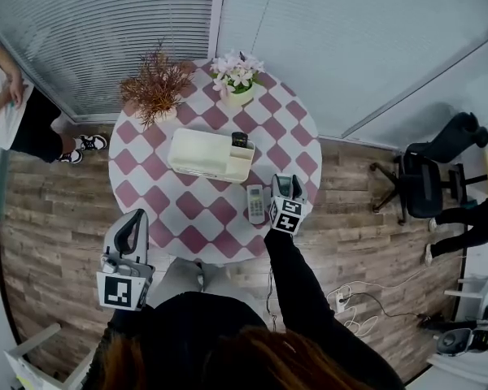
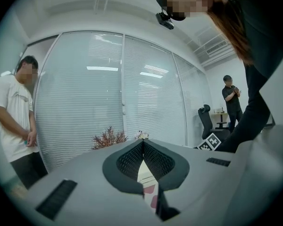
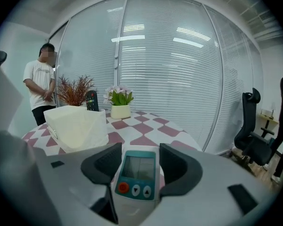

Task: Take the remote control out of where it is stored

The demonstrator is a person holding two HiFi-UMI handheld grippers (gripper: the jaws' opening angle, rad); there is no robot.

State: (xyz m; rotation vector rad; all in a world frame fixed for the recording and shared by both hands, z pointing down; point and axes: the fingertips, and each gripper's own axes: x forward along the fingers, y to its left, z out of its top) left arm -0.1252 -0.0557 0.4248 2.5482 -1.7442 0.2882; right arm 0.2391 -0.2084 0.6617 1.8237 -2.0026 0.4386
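Head view: a round table covered in a pink and white chequered cloth (image 1: 138,162) stands on a wood-plank floor before blinds-covered glass walls. Near the table's middle sits a cream rectangular storage box (image 1: 197,153). A dark remote control (image 1: 240,140) stands upright in the compartment at the box's right end. A white remote control with a teal face (image 1: 256,204) lies flat on the cloth, out of the box and nearer the person. The right gripper (image 1: 286,187) is just beside it on its right. The left gripper (image 1: 137,216) hangs past the table's near left edge. A reddish dried plant (image 1: 156,84) and a pot of pale flowers (image 1: 237,75) stand at the far side.

Left gripper view: the jaws meet at their tips with nothing between them. The reddish dried plant shows beyond, and a person in a white shirt (image 2: 14,117) stands at the left.

Right gripper view: the jaws stand apart. The white remote control shows in the gap between them, screen and buttons facing up, and the pads flank it closely without visibly pressing on it. The cream storage box sits farther back on the left, the dark remote control rising behind it.
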